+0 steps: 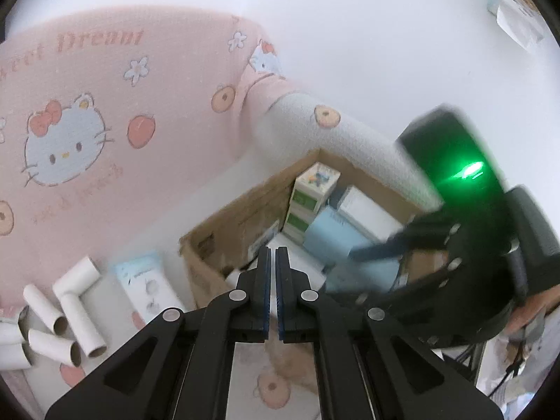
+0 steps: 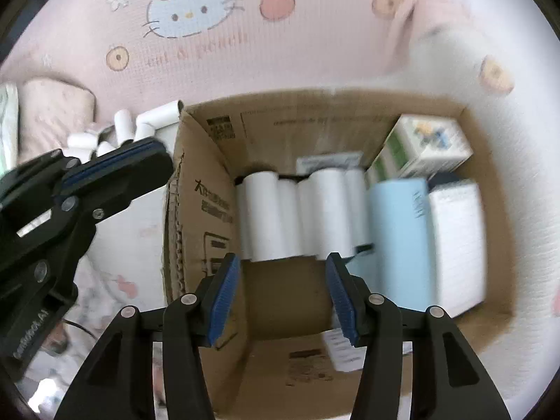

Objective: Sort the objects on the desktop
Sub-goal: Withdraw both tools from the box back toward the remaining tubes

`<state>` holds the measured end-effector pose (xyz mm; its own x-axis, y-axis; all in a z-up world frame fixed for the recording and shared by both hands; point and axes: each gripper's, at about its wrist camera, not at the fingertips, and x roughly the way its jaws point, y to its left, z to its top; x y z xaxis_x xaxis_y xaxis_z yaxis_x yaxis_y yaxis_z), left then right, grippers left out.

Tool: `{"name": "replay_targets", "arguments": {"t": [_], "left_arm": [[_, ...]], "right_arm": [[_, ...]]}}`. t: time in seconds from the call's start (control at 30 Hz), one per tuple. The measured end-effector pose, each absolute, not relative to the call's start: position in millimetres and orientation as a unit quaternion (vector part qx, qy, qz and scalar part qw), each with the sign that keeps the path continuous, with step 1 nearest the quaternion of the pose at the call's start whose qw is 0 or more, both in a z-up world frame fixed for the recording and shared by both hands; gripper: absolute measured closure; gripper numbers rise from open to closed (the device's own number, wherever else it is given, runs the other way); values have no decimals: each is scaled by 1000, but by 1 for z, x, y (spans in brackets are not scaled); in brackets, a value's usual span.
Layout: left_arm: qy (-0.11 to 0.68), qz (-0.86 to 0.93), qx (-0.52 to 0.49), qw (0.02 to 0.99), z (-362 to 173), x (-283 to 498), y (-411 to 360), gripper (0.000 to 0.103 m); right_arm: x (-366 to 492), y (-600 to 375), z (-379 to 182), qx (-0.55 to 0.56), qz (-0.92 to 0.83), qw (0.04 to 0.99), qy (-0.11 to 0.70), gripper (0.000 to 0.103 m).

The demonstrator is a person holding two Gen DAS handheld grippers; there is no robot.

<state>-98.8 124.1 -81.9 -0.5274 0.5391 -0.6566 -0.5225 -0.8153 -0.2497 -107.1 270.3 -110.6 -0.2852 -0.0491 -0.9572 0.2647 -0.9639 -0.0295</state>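
An open cardboard box (image 2: 206, 189) sits on a pink Hello Kitty sheet; it also shows in the left wrist view (image 1: 224, 220). Inside lie several white paper tubes (image 2: 297, 213), a light blue box (image 2: 399, 238), a white box (image 2: 458, 245) and a green-and-white carton (image 2: 423, 147). My right gripper (image 2: 281, 297) is open and empty above the box's near part. My left gripper (image 1: 273, 294) is shut and empty, left of the box; it also shows in the right wrist view (image 2: 140, 155). More white tubes (image 1: 66, 311) lie on the sheet left of the box.
A flat pale blue package (image 1: 147, 280) lies between the loose tubes and the box. A white rolled pillow (image 1: 336, 140) lies behind the box. A pink cushion (image 2: 56, 112) sits at far left. The right gripper's body with a green light (image 1: 465, 171) hangs over the box.
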Motion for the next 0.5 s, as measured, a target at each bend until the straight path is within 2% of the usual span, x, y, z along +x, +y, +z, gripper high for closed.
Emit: {"name": "replay_targets", "arguments": {"t": [0.17,0.37,0.5], "left_arm": [[-41,861,-397,315,-101,-89,99,100],[-25,875,-375,305,-145,-55,57,100],[-79,869,-409,266,-192,-54,16,100]], "right_arm": [[-89,253,-97,552,-816,93,141,52],[-86,226,-96,535,-827,110,131,49],[-65,216,-102,506,-853,70,107,49]]}}
